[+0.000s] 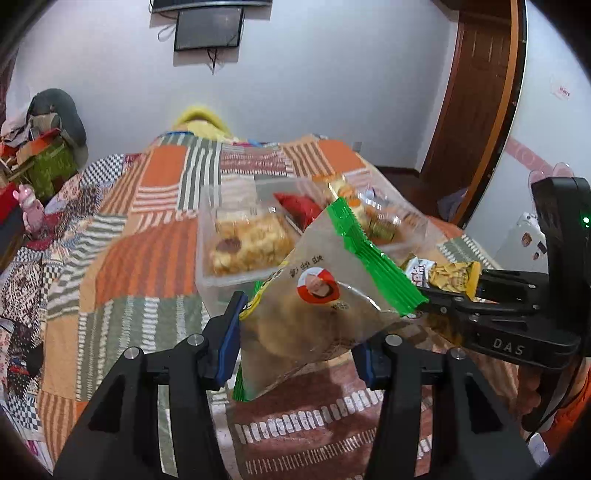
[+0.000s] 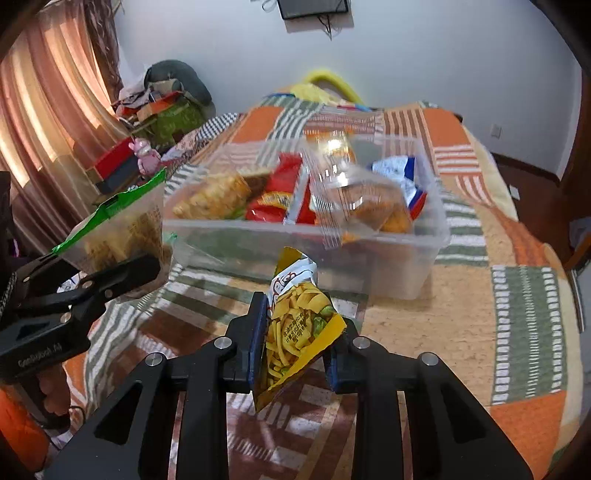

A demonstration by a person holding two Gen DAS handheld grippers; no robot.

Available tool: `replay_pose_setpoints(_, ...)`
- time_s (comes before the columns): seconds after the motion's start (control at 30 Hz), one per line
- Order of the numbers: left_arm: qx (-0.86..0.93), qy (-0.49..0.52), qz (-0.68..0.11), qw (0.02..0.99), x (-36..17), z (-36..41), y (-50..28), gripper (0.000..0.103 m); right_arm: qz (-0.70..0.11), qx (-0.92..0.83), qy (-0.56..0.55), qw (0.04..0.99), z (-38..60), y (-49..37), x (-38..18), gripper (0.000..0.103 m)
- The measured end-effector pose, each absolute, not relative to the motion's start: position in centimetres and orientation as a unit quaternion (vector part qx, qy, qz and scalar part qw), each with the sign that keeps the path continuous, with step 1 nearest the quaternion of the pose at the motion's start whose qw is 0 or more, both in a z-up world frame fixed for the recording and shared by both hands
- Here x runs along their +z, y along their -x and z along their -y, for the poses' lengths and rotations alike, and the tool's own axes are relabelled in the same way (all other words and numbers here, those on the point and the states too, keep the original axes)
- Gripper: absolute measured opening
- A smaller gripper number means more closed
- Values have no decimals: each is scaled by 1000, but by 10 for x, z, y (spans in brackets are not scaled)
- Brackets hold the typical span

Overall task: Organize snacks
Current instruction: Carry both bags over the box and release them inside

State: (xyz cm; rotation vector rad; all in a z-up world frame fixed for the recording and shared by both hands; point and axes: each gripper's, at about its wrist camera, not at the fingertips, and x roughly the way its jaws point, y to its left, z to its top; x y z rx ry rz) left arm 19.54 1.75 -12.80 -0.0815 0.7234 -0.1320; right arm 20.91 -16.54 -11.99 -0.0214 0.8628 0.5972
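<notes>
In the left wrist view, the left tongs (image 1: 297, 354) are clenched on a clear bag with green sealed edges (image 1: 317, 302), lifted off the bed and tilted so that its green top edge points up and to the right; pale round snacks show through the film, and a red-and-white round label sits on its face. Behind it, on the patchwork bedspread (image 1: 147, 251), stands a clear plastic bin (image 1: 218, 273) holding a tub of golden puffed pieces (image 1: 247, 243), a red packet (image 1: 299, 208) and other wrapped snacks. At the right, the right tongs (image 1: 476, 291) come in from the side, grasping a small yellow packet (image 1: 448, 275) just beside the green edge of the bag. A dark screen (image 1: 208, 27) hangs on the white wall, and a brown door (image 1: 480, 92) stands at the right. In the right wrist view, the right tongs (image 2: 295, 354) grip the yellow packet (image 2: 295, 332) between their blue pads (image 2: 258, 332); it is printed with yellow strips and green peas and stands upright above the bedspread (image 2: 480, 295), just in front of the bin (image 2: 406, 258). The bin holds the golden pieces (image 2: 214, 195), red packets (image 2: 280, 192), a clear tub of orange snacks (image 2: 369, 206) and a blue-and-white bag (image 2: 402, 173). At the left, the left tongs (image 2: 147, 273) hold the green-edged bag (image 2: 122, 229), blurred, near the bin's left corner. Pink curtains (image 2: 44, 129) hang at the far left.
</notes>
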Motion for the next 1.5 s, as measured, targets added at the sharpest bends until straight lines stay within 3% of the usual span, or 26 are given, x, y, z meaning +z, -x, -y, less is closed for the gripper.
replay_pose_setpoints(0.57, -39, 32, -294, 954, -81, -35, -232, 51, -337, 290, 0, 896, 146, -235, -73, 25)
replay_pose_setpoints(1.27, -3, 28, -332, 943, -128, -43, -308, 52, -363, 298, 25, 883, 111, -283, -103, 25)
replay_pose_setpoints(1.5, -5, 26, -337, 941, -130, -37, -306, 67, -358, 299, 25, 884, 115, -280, -96, 25)
